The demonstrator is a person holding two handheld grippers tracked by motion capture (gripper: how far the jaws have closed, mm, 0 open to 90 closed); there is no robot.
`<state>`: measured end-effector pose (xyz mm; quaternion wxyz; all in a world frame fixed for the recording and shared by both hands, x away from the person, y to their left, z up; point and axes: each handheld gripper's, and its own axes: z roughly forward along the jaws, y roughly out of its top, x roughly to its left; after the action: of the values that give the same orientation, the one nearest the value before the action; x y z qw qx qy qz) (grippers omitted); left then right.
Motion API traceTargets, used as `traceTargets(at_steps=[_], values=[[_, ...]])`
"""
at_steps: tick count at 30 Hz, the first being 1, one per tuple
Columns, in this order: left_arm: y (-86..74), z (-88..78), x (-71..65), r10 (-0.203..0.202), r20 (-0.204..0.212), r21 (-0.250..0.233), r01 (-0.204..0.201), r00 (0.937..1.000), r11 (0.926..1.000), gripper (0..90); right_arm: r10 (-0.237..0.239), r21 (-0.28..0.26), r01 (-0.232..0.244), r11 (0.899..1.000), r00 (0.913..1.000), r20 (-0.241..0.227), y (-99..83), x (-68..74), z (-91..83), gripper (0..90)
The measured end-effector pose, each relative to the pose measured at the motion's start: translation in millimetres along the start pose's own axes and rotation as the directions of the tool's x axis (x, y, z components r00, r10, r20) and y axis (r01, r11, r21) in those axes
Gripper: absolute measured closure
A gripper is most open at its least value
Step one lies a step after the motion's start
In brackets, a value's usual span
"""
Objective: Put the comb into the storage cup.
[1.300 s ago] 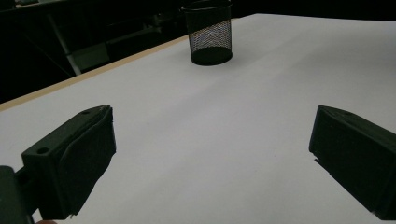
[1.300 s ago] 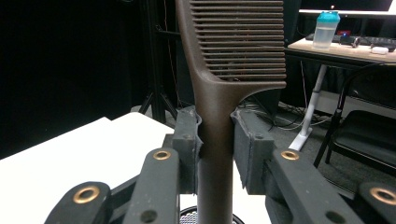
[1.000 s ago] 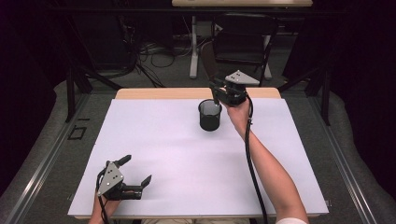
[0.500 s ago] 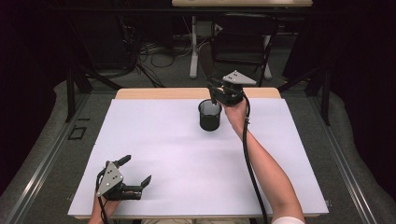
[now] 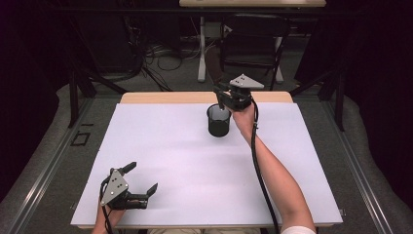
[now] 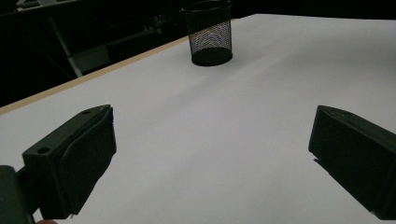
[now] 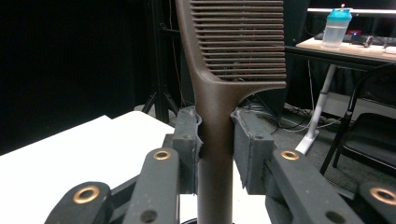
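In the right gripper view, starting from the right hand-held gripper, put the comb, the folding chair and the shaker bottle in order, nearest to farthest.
1. The comb: clamped upright between the right hand-held gripper's pads.
2. The folding chair: on the floor beyond the table, at the right edge.
3. The shaker bottle: on the far desk, upper right.

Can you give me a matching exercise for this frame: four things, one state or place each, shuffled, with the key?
Things:
1. comb
2. mesh cup
3. left gripper
4. bottle

States or places:
A. open, nothing between its jaws
B. on a far desk, teal lid
C. clamped upright by its handle in the right gripper
D. stands at the far side of the white table

Pairs: 1-C, 2-D, 3-A, 4-B
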<state>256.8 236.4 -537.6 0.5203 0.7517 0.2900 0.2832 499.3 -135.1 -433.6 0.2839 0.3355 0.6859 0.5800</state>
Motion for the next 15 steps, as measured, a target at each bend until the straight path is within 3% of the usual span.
traceTargets(at_steps=[15], values=[[0.1, -0.6, -0.6, 0.004, -0.006, -0.002, -0.004, 1.0, 1.0, 1.0, 0.009, 0.018, -0.009, 1.0, 1.0, -0.001, -8.6, -3.5, 7.7, 72.5]])
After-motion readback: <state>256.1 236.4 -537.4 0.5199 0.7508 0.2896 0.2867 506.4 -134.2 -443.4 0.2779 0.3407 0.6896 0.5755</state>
